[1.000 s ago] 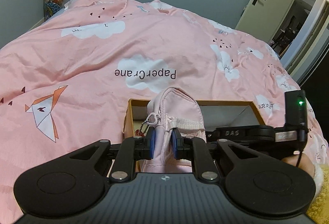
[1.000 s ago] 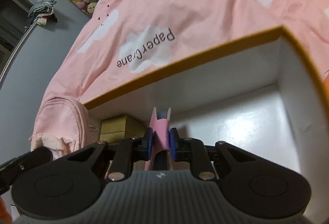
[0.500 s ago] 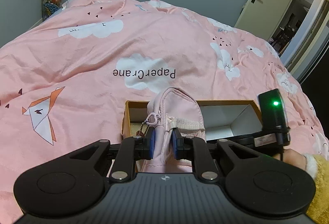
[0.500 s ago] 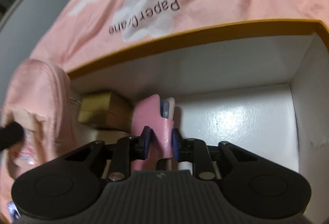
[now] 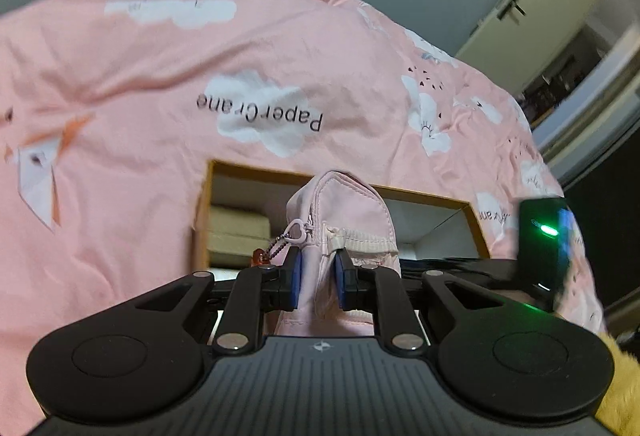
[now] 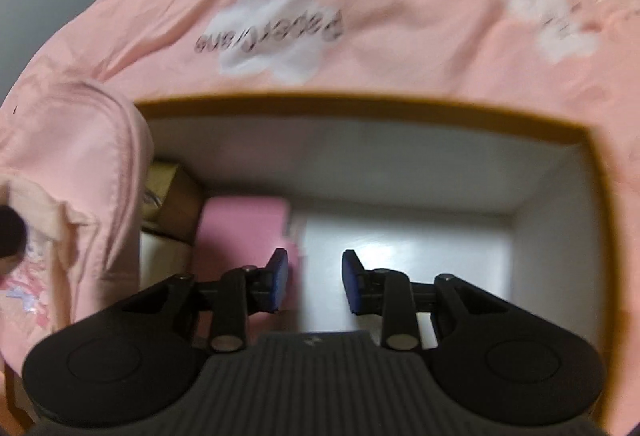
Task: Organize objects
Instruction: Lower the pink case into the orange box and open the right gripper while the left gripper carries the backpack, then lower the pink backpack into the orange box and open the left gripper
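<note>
Two claws work one box (image 6: 592, 172) on the pink bed (image 5: 120, 84). Your right claw (image 6: 312, 282) has just been opening; its jaws stand apart with nothing between them, and the pink flat item (image 6: 244, 228) lies on the box floor at its eleven o'clock, beside the tan boxes (image 6: 176, 196). Your left claw (image 5: 317, 278) pinches the pink pouch (image 5: 340, 208) upright over the box. Draw the right claw straight back, clear of the rim, before lowering the pouch.
</note>
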Motion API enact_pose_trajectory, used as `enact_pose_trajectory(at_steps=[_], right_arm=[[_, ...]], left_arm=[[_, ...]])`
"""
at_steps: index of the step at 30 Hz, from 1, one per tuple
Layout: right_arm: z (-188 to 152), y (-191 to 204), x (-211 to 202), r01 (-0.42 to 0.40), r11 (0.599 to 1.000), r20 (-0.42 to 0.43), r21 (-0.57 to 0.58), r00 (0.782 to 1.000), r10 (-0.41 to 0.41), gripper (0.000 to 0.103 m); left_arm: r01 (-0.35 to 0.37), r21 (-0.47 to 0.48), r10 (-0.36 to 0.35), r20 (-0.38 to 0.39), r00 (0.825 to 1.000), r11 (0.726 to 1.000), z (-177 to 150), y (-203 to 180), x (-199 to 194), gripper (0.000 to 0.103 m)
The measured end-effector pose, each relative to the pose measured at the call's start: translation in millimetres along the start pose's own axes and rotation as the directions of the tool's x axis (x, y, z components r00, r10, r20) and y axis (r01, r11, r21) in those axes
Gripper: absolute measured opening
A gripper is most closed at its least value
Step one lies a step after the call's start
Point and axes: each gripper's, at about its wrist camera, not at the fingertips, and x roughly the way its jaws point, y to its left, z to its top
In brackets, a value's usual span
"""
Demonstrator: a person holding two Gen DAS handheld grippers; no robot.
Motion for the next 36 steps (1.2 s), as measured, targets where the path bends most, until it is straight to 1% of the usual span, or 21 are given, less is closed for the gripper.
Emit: enact_pose_trajectory(at_steps=[3, 5, 8, 11, 13, 16, 18, 20, 22, 25, 28, 30, 31, 32, 33, 34, 36], right_arm=[[-7.8, -13.2, -19.6, 0.022, 1.000, 0.038, 0.003, 0.999, -0.022, 0.032], [-12.5, -19.5, -28.1, 0.013, 1.000, 0.046, 0.014, 0.999, -0.014, 0.033], [-17.3, -22.6, -35.9, -0.004, 1.000, 0.059, 0.029, 0.998, 0.003, 0.033], [-19.7, -19.0, -38.2, -0.051, 0.998, 0.068, 0.030, 0.997, 0.048, 0.033], [-19.7, -14.5, -34.8, -0.095, 0.995, 0.058, 0.041, 0.994, 0.093, 0.033], [-20.7, -11.1, -27.3, -0.171, 0.982, 0.033, 0.079, 0.985, 0.169, 0.033], [-21.2, -7.8, -22.1, -0.197, 0.976, 0.022, 0.089, 0.980, 0.196, 0.033], [-21.8, -4.6, -17.9, -0.207, 0.973, 0.014, 0.098, 0.978, 0.207, 0.033], [-20.9, -3.8, -12.0, -0.215, 0.970, 0.001, 0.117, 0.976, 0.217, 0.033], [-20.9, -3.8, -5.4, -0.227, 0.963, -0.015, 0.143, 0.973, 0.232, 0.033], [-21.5, -3.8, -3.2, -0.241, 0.960, -0.018, 0.144, 0.969, 0.246, 0.033], [-22.2, -3.2, -1.7, -0.256, 0.956, -0.018, 0.144, 0.965, 0.261, 0.029], [-22.3, -3.0, -0.6, -0.270, 0.952, -0.017, 0.145, 0.961, 0.275, 0.020], [-21.9, -1.6, 1.2, -0.276, 0.950, -0.020, 0.147, 0.959, 0.282, 0.020], [-21.7, -0.2, 2.3, -0.267, 0.953, -0.019, 0.145, 0.962, 0.272, 0.019], [-21.3, 1.2, 3.6, -0.257, 0.956, -0.018, 0.143, 0.965, 0.262, 0.018], [-20.9, 2.6, 5.8, -0.253, 0.957, -0.024, 0.143, 0.966, 0.259, 0.016]], left_arm=[[-0.016, -0.040, 0.015, -0.013, 1.000, 0.999, -8.3, -5.0, 18.3, 0.019], [-0.021, -0.077, 0.018, -0.037, 0.999, 0.997, -13.0, -5.5, 32.0, 0.019], [-0.049, -0.113, 0.044, -0.052, 0.998, 0.992, -18.2, -4.0, 47.7, 0.019], [-0.075, -0.141, 0.066, -0.068, 0.995, 0.987, -20.5, 1.1, 59.4, 0.019], [-0.109, -0.153, 0.098, -0.081, 0.992, 0.982, -21.5, 4.6, 65.5, 0.019], [-0.125, -0.128, 0.115, -0.081, 0.990, 0.984, -23.4, 3.2, 69.1, 0.020], [-0.145, -0.095, 0.136, -0.089, 0.987, 0.985, -24.0, -0.9, 72.2, 0.022], [-0.173, -0.062, 0.167, -0.097, 0.981, 0.983, -24.5, -4.7, 75.6, 0.024], [-0.197, -0.027, 0.193, -0.094, 0.977, 0.980, -25.4, -9.1, 76.0, 0.028], [-0.225, 0.038, 0.228, -0.088, 0.970, 0.974, -26.0, -16.4, 74.3, 0.030], [-0.216, 0.074, 0.221, -0.074, 0.972, 0.974, -26.7, -19.5, 62.4, 0.030], [-0.203, 0.098, 0.209, -0.066, 0.976, 0.974, -26.1, -19.9, 56.4, 0.030], [-0.196, 0.109, 0.204, -0.071, 0.976, 0.975, -26.0, -19.2, 54.4, 0.028], [-0.190, 0.114, 0.199, -0.077, 0.977, 0.975, -25.9, -18.4, 54.4, 0.027], [-0.189, 0.124, 0.200, -0.084, 0.976, 0.974, -25.9, -17.6, 55.2, 0.022], [-0.193, 0.137, 0.207, -0.093, 0.974, 0.972, -26.1, -17.3, 57.1, 0.020], [-0.206, 0.159, 0.223, -0.096, 0.970, 0.966, -28.0, -17.5, 60.3, 0.019]])
